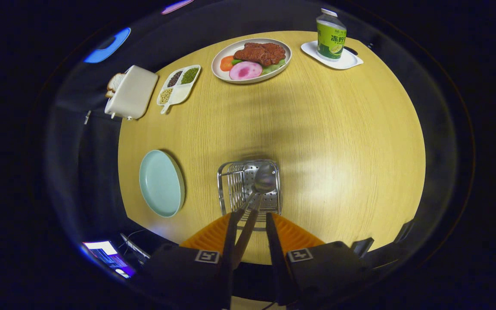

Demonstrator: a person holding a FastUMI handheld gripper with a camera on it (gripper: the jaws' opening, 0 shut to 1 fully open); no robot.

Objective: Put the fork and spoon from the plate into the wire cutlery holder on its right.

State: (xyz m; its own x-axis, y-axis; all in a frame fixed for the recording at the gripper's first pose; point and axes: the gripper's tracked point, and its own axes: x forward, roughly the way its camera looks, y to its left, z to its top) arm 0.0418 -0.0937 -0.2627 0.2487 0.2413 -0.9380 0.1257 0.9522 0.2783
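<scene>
**Spoon over the wire holder, plate bare**

Here, at the near edge of the round wooden table (pixel 317 129): the gripper (pixel 251 219) above the wire cutlery holder (pixel 249 186), fingers a narrow gap apart. Between them, the handle of the spoon (pixel 261 183), lying against the left finger; whether the right finger also presses on it, impossible to tell. Bowl of the spoon just ahead of the fingertips, over the perforated floor of the holder, inside its rim. A second thin metal handle close beside the spoon's, running down toward the left finger; too slim and blurred to call it the fork with any certainty.

Left of the holder, near but apart from it: the pale blue-green plate (pixel 161 183), bare, no cutlery on it.

Well beyond the fingers, across the table:
- a white plate of food (pixel 251 60) with a brown cut of meat, a pink slice, something orange and a green leaf;
- to its right, a green-labelled bottle (pixel 330 35) with a white cap, upright on a small white tray (pixel 347 61);
- to its left, a white divided dish (pixel 179 88) with dark, green and pale beans in separate compartments;
- further left, at the table's rim, a white toaster (pixel 131 92) with bread slices (pixel 114 84) showing at its far end.

Below the blue-green plate, off the table: a lit screen (pixel 108 254).
</scene>
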